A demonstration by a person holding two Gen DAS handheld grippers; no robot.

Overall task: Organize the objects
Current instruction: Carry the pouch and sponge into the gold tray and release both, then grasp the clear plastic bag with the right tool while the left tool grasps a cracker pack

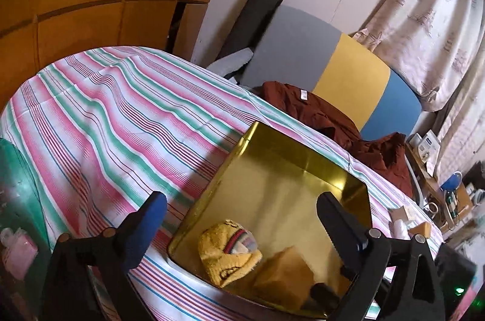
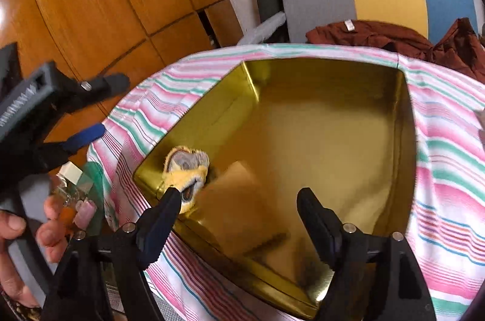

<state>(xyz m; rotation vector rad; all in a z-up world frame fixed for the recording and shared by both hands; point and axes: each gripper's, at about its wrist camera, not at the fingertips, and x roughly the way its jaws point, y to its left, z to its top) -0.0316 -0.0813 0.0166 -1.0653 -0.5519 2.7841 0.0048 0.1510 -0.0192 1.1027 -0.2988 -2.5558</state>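
Observation:
A gold metal box point(image 1: 306, 157) point(image 2: 251, 84) lies open on the striped cloth. Inside it are a yellow knitted toy point(image 1: 227, 254) point(image 2: 185, 166) and a tan block point(image 1: 282, 275) point(image 2: 236, 199) in the near corner. My left gripper point(image 1: 242, 214) is open and empty, hovering just above the box's near left edge. My right gripper point(image 2: 239, 208) is open and empty, above the box's near side over the tan block. The left gripper also shows at the left of the right wrist view point(image 2: 65, 116).
A striped tablecloth point(image 1: 115, 108) point(image 2: 448, 157) covers the table. A dark red garment point(image 1: 327, 114) point(image 2: 379, 35) lies at the far edge before a grey, yellow and blue cushion point(image 1: 348, 72). Small items point(image 1: 409, 224) lie at the right. A green container with small bottles point(image 2: 78, 193) stands left.

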